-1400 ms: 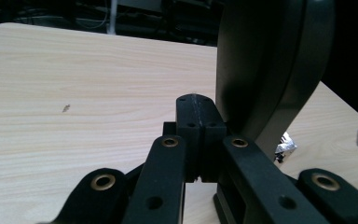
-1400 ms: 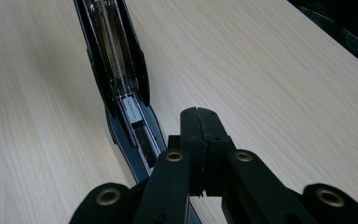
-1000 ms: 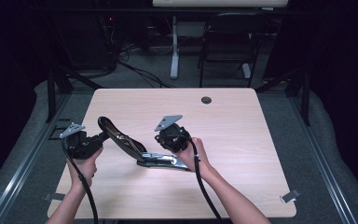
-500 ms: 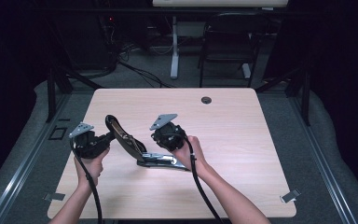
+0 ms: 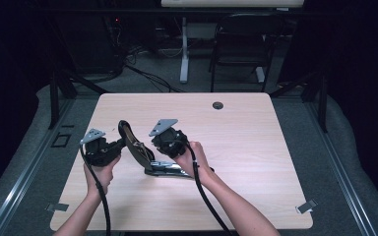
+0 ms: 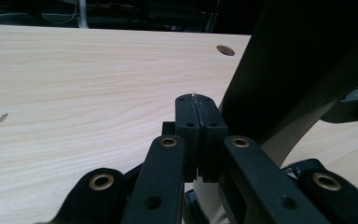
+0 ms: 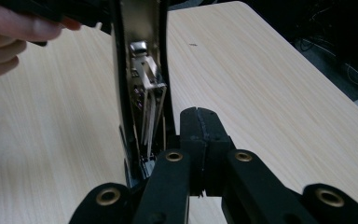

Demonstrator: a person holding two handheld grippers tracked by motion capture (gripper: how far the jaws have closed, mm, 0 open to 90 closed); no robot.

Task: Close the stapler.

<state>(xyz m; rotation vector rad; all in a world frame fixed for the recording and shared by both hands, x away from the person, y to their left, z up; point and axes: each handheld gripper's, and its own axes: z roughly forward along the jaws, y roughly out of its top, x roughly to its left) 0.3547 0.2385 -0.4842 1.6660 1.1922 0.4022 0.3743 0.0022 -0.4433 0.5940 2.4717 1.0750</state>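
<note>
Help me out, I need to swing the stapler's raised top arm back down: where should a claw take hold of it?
Grip the black top arm near its raised free end, coming from the left claw side. The arm stands tilted up and open with its metal channel facing the right claw, so the smooth back is the safer face, I'd judge.

Table (image 5: pixel 256 147): pale wood, fine straight grain; small dark round hole (image 5: pixel 218 105) near far edge. Stapler (image 5: pixel 137 147): black lifted top arm, shiny silver metal inside and along base. Left gripper (image 6: pixel 197 122): matte black jaws, brass-coloured rivets, grey plate on top, black cable. Right gripper (image 7: pixel 199 128): same black, brass rivets, grey plate. Floor (image 5: pixel 354 162): grey carpet. Surroundings: dark.
</note>
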